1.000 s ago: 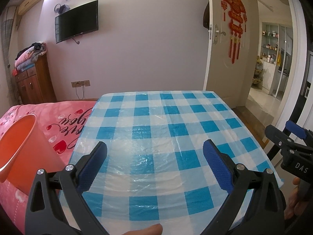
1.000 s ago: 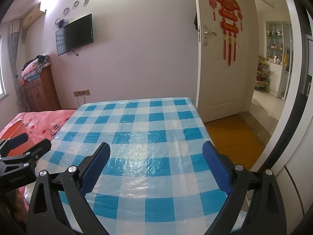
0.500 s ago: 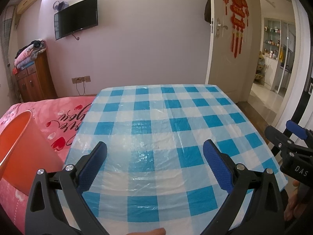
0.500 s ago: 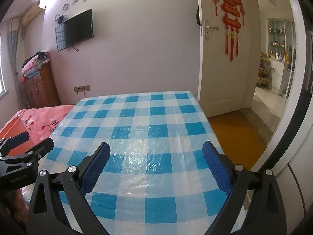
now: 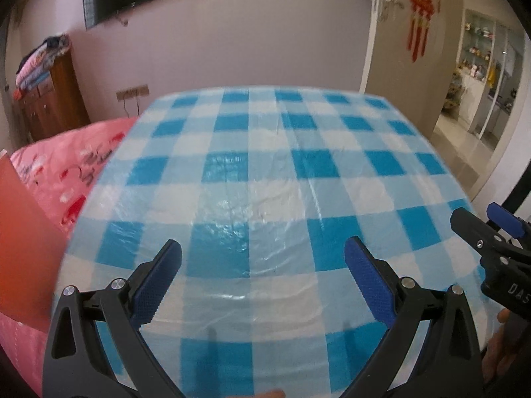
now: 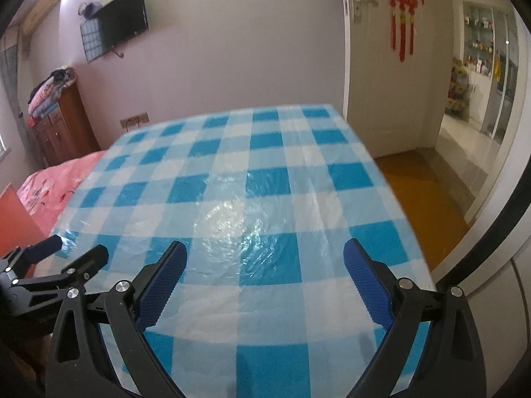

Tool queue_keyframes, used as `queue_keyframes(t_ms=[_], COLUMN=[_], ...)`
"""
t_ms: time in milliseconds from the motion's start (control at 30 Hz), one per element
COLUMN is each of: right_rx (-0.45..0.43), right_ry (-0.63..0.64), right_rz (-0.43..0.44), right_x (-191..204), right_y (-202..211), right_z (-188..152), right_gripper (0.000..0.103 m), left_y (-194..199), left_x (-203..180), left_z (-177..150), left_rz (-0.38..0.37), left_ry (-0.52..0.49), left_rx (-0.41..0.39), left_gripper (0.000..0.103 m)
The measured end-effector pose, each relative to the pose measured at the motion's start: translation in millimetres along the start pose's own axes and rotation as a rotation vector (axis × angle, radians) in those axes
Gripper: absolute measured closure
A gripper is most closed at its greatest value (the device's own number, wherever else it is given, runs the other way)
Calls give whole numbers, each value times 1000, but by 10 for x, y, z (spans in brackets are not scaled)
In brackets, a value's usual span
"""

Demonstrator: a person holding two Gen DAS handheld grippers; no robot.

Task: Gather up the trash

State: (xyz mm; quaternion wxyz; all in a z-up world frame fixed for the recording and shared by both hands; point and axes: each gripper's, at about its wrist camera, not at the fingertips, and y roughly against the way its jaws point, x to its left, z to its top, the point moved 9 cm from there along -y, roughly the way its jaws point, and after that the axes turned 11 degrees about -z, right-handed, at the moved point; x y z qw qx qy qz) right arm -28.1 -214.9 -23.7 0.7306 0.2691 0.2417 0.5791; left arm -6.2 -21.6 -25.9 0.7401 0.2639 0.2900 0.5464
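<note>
No trash showing anywhere on the blue-and-white checked plastic tablecloth (image 5: 265,179), so can't judge how it'd handle or where to grab. Left gripper (image 5: 262,265) and right gripper (image 6: 265,265) both spread wide, empty. Orange plastic bin (image 5: 23,248) sits off left.

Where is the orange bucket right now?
The orange bucket is at the far left edge of the left wrist view, on the pink bedspread beside the blue checked tablecloth. The right wrist view shows only its corner.
</note>
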Motion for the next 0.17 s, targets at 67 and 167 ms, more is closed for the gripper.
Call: queue_keyframes(t_ms=[67,167], right_rx=[30,76], right_ry=[3,6], right_rz=[-8,-8], right_x=[1,18], right_y=[-164,-411], right_z=[-25,-57], right_gripper=[9,9], left_y=[-156,-373], left_x=[16,49], left_z=[-19,-17], left_rz=[8,22], left_ry=[15,50], left_rx=[26,52], left_gripper=[4,4])
